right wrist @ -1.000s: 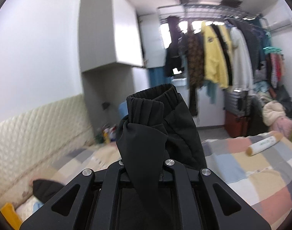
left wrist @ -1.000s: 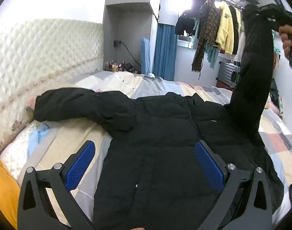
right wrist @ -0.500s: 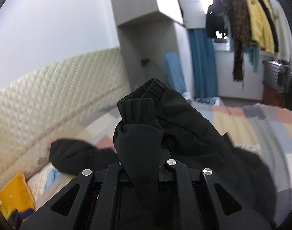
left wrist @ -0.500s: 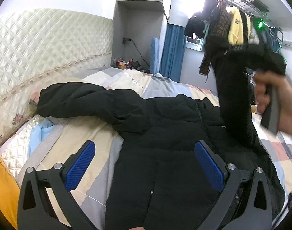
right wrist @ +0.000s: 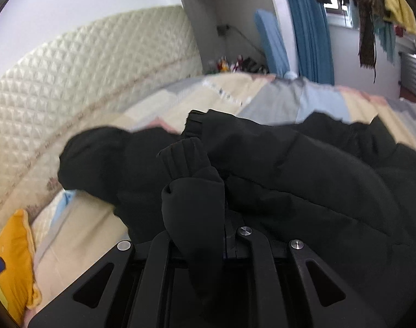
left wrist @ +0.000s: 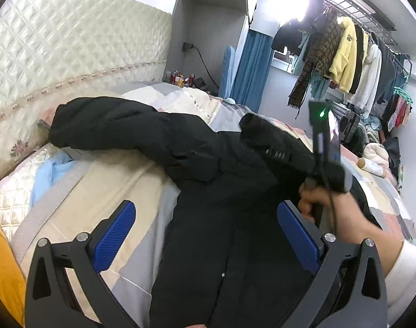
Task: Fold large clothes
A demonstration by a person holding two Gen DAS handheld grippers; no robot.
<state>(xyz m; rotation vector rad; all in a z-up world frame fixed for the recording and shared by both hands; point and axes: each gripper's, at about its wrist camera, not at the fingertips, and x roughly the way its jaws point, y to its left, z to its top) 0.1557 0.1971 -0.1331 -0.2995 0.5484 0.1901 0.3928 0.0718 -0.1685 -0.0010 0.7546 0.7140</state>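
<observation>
Ahead of my wide-spread left gripper (left wrist: pixel 208 235) the black jacket (left wrist: pixel 224 218) fills the bed's middle. Bare quilt (left wrist: pixel 104 191) lies free to its left, bounded by the padded headboard (left wrist: pixel 71 54). My right hand (left wrist: pixel 341 213) and its lifted sleeve (left wrist: pixel 276 142) block the right side.

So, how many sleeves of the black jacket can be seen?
2. One sleeve lies stretched out on the bed toward the headboard. The other sleeve is folded across the jacket's chest, its cuff pinched in the right tool.

A home bedroom: quilted headboard (left wrist: pixel 71 41), patchwork bed (left wrist: pixel 120 191), clothes rack (left wrist: pixel 352 52).
</observation>
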